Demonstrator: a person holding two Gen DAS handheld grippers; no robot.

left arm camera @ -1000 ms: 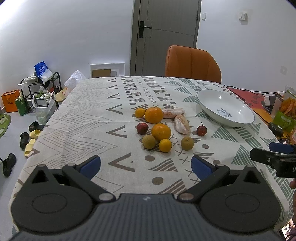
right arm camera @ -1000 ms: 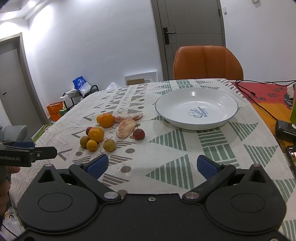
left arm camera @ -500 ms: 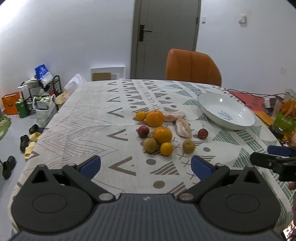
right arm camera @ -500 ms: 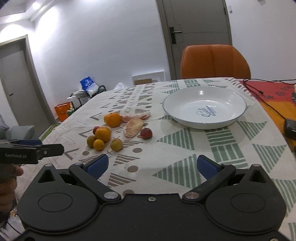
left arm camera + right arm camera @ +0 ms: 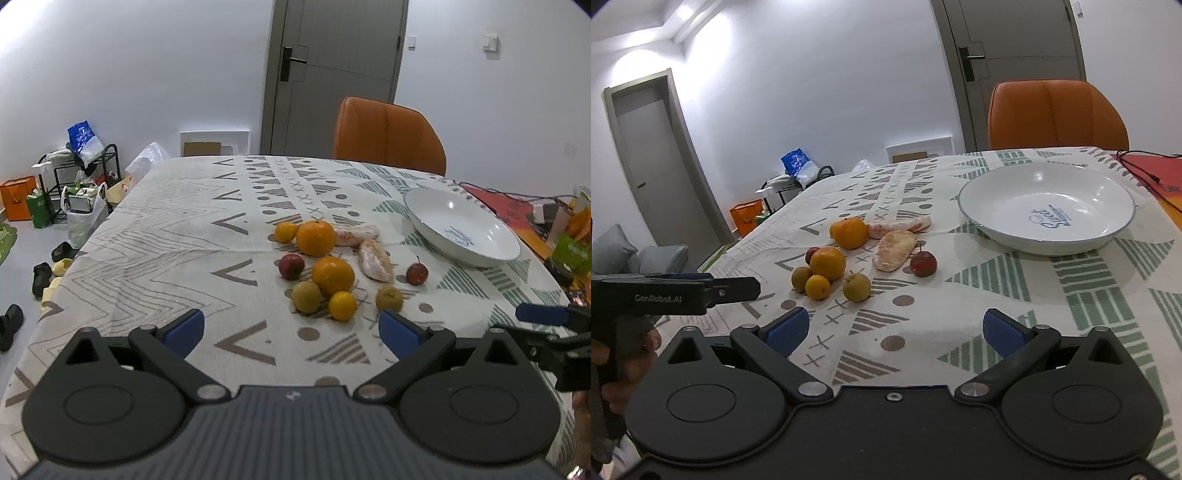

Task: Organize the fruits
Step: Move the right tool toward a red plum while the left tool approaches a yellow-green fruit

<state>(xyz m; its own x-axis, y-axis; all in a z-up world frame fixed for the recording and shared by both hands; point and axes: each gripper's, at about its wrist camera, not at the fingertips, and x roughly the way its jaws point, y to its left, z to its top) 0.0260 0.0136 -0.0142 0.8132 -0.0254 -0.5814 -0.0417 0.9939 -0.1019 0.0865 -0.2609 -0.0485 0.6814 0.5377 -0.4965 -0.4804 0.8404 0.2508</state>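
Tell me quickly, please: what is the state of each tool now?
Left tool: open, holding nothing.
Right tool: open, holding nothing.

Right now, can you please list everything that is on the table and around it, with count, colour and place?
large oranges: 2, orange, middle of the fruit cluster
small citrus: 2, yellow-orange, one at the far-left end, one at the near edge
small red fruits: 2, dark red, one left of the cluster, one toward the bowl
round greenish fruits: 2, yellow-green, near edge of the cluster
peeled segments: 2, pale pink, between oranges and bowl
bowl: 1, white, empty, right of the fruit
tablecloth: 1, cream with grey and green patterns, covers the table
chair: 1, orange, far side
door: 1, grey, back wall
shoe rack: 1, black, floor at left
left gripper: 1, black with blue pads, open
right gripper: 1, black with blue pads, open
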